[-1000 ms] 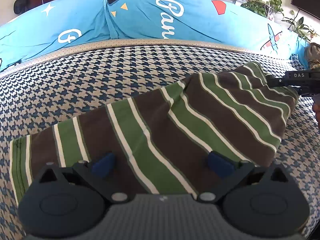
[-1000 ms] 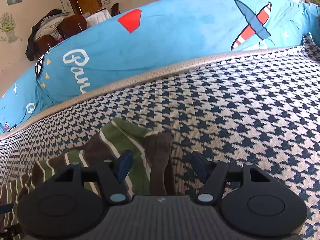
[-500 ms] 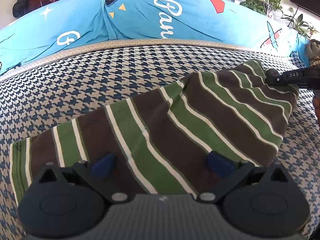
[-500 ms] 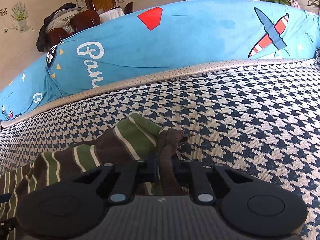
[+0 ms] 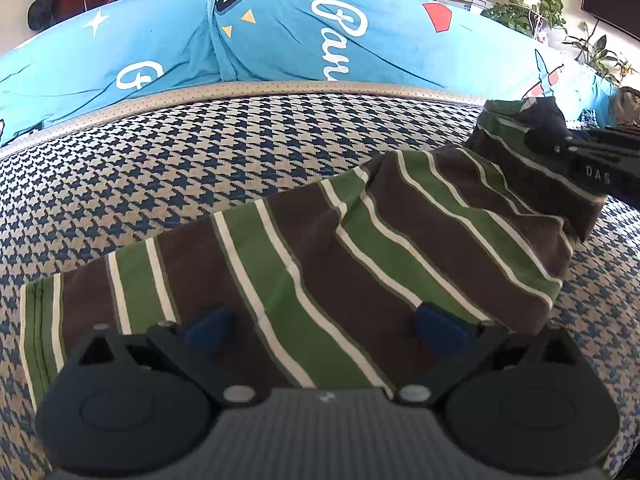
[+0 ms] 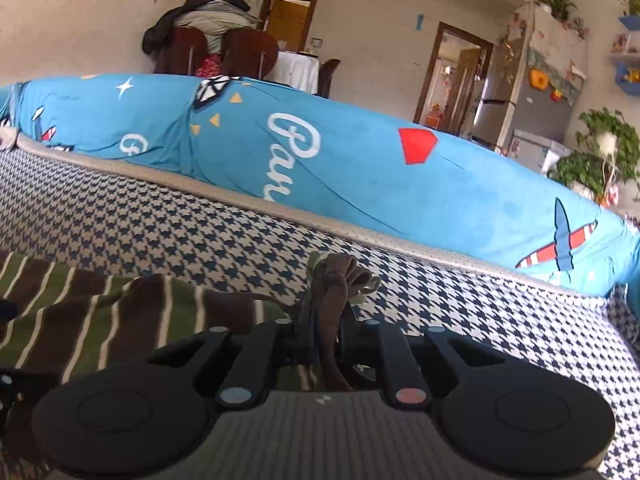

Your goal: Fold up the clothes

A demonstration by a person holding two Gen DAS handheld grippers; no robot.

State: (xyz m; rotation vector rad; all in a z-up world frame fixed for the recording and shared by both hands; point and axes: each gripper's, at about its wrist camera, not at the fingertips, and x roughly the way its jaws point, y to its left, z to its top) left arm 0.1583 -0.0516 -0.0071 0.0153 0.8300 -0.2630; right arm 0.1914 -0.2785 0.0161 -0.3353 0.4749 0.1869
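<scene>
Right gripper (image 6: 320, 332): black jaws pinched tight on a bunched brown ribbed edge of the striped garment (image 6: 120, 312), fabric poking up between them in a crumpled knot. That end of the cloth is lifted off the surface; in the left wrist view the raised end sits at far right under the right gripper.

Left gripper (image 5: 322, 324): blue-padded fingers (image 5: 208, 326) spread wide, nothing pinched, hovering low over the garment's near edge; contact unclear.

Garment: soft knit, brown and green bands with thin cream stripes, roughly a long rectangle, wrinkled mid-length. Long axis runs from lower left to upper right in the left wrist view; stripes cross it diagonally. Left end lies flat.

It lies on a houndstooth cover (image 5: 200, 168), woven navy and beige, edged with tan piping. Behind it, a smooth bright-blue printed cushion (image 5: 280, 40).
</scene>
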